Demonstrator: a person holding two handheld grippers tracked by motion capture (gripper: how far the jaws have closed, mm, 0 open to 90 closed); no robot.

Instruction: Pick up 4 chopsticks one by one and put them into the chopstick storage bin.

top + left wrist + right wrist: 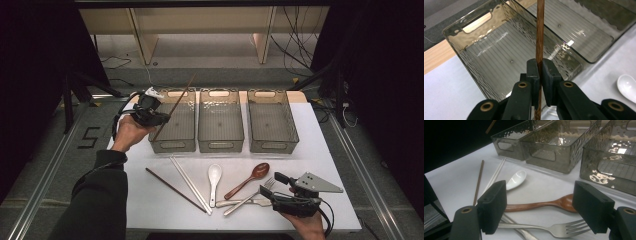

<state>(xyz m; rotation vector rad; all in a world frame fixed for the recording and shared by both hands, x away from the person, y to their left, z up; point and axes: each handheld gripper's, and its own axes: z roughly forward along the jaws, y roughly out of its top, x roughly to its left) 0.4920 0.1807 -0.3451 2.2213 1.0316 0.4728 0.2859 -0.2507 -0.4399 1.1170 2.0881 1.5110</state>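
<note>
My left gripper (161,118) hangs at the left edge of the left bin (187,95), shut on a brown chopstick (176,104) that slants up over that bin. In the left gripper view the jaws (540,72) pinch the chopstick (539,37) upright, with the bin's ribbed floor (499,50) below. My right gripper (272,185) rests low at the front right of the table, open. In the right gripper view its wide-apart jaws (542,206) frame a wooden spoon (541,205) and a metal fork (564,228), touching neither.
Three clear grey bins stand in a row, with the middle bin (220,137) and right bin (274,139) beside the left one. On the white table (325,165) lie a second brown chopstick (175,190), pale chopsticks (190,184), a white spoon (214,176), the wooden spoon (250,179) and the fork (252,194).
</note>
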